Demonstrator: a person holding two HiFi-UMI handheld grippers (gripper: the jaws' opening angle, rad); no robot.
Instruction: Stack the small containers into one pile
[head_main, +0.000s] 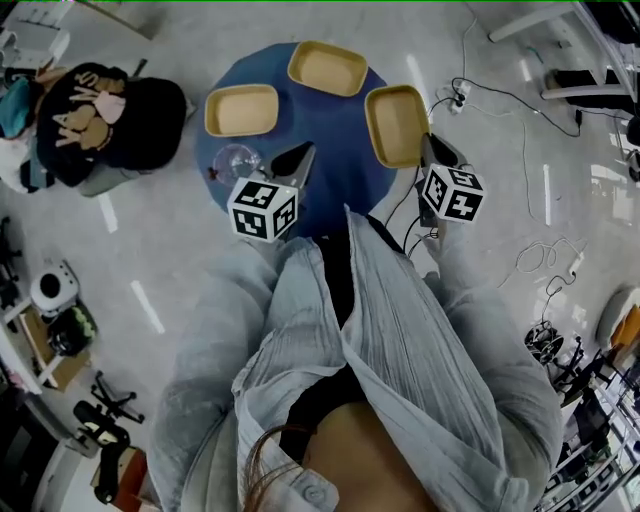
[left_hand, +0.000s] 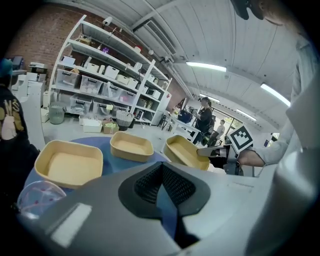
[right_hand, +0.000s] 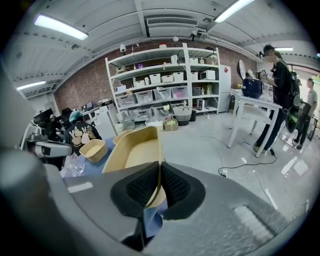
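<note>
Where the right gripper (right_hand: 160, 172) closes, its two black ribbed pads (right_hand: 144, 187) are clamped on the thin side wall of the right-hand container (right_hand: 134, 150), so the rim stands as a narrow tan edge between them and the tray's hollow opens away to the left of the jaws. From the head view we see the same grip, the right gripper (head_main: 432, 150) biting the near right edge of that container (head_main: 398, 125), which sits at the right rim of the round blue table (head_main: 335, 175); whether its base is clear of the tabletop we cannot tell, though it looks slightly tilted. We find the left gripper (left_hand: 162, 172) with its jaws together and nothing between them, its tip (head_main: 300, 160) hovering over bare blue surface near the table's middle. All three containers are alike: shallow, rectangular, round-cornered trays of a matte tan material with thin flared walls. They lie well apart in an arc, the middle container (head_main: 327, 68) at the far edge and the left-hand container (head_main: 241, 110) to the left. Just beside the left gripper lies a clear plastic item (head_main: 236, 162), perhaps a crumpled lid. Beyond the table's left side sits a person (head_main: 105, 115) in a dark top.
</note>
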